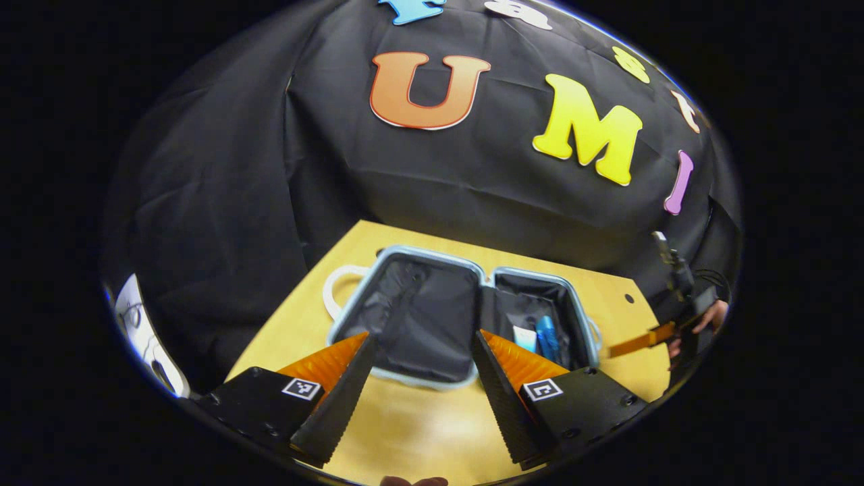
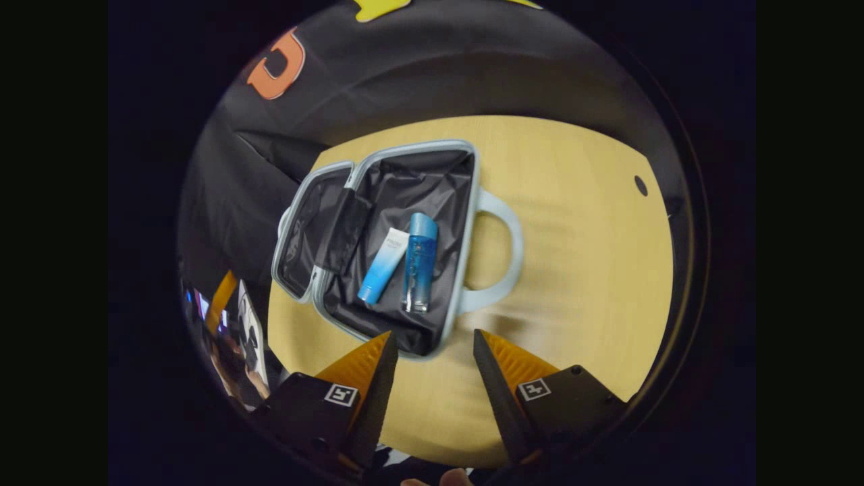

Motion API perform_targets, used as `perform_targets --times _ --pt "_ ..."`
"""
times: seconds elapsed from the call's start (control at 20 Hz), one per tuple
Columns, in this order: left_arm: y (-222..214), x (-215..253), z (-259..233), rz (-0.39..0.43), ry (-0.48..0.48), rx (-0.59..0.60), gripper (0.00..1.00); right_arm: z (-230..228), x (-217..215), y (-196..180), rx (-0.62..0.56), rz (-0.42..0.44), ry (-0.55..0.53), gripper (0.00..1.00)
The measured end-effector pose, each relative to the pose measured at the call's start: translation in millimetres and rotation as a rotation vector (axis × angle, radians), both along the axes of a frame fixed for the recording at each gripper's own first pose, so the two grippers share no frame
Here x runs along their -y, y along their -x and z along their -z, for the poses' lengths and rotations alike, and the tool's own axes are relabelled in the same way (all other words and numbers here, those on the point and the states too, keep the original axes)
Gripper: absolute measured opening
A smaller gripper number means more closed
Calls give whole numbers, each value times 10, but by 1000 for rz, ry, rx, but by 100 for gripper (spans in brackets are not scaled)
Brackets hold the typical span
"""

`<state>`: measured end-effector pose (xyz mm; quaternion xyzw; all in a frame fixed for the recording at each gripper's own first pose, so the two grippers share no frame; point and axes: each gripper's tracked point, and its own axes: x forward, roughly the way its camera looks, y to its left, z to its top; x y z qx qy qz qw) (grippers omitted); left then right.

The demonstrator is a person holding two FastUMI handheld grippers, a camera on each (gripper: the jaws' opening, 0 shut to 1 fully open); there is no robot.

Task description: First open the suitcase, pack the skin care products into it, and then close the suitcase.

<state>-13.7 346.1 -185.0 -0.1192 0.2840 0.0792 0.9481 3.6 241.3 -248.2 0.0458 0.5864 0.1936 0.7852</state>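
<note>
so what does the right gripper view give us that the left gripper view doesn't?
Right gripper view: looks down into the open suitcase, with the tube and bottle seen full length, side by side in the half with the handle.
Left gripper view: a low angle, with both items partly hidden behind its tool; a hand at the right edge holds the other tool.
Both: suitcase open flat on the table, tube and bottle inside, each view's own tool open and holding nothing.
</note>
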Motion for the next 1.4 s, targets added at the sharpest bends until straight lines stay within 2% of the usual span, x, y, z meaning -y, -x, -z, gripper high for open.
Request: perform_targets --times 0.05,0.1,0.3,0.45,0.6,0.7,0.75,0.8,0.85,0.9,1.0,1.15,1.25,1.35,1.4 --pt "-149 -232 104 -11 -11 -10 93 -28 133 -3 51 -15 0 63" --pt "-298 -434 228 -12 -10 -24 93 -60 325 -1 109 -32 7 69" --pt "-694 -916 980 93 48 -167 93 -272 808 191 200 -11 0 71" --pt "-963 -1295 1352 61 84 -225 92 -417 1124 314 275 -27 60 71" --pt "-1094 -1450 1585 37 110 -267 91 -469 1230 459 278 -46 87 71" --pt "-1110 -1426 1733 55 138 -301 89 -473 1219 453 269 -36 79 71" --pt "-1097 -1438 1826 58 134 -329 87 -485 1193 444 262 -28 68 66" --pt "-1108 -1430 1905 52 134 -345 96 -501 1182 435 263 -28 63 71" --pt "-1132 -1418 1953 46 148 -354 86 -526 1200 411 275 -36 67 71" --pt "-1133 -1429 1971 40 161 -362 84 -535 1225 383 293 -47 78 71" --pt "-1140 -1391 2010 38 180 -375 75 -535 1312 408 295 -53 96 71" --pt "-1243 -1328 1884 7 211 -329 21 -485 1362 469 268 -25 87 71" --pt "-1252 -1279 1708 -10 258 -298 13 -536 1415 460 313 -30 96 72" --pt "-1192 -1297 1459 -19 228 -275 11 -629 1435 431 385 -37 97 72" --pt "-1180 -1293 1274 -23 208 -251 10 -694 1481 415 432 -39 102 77"
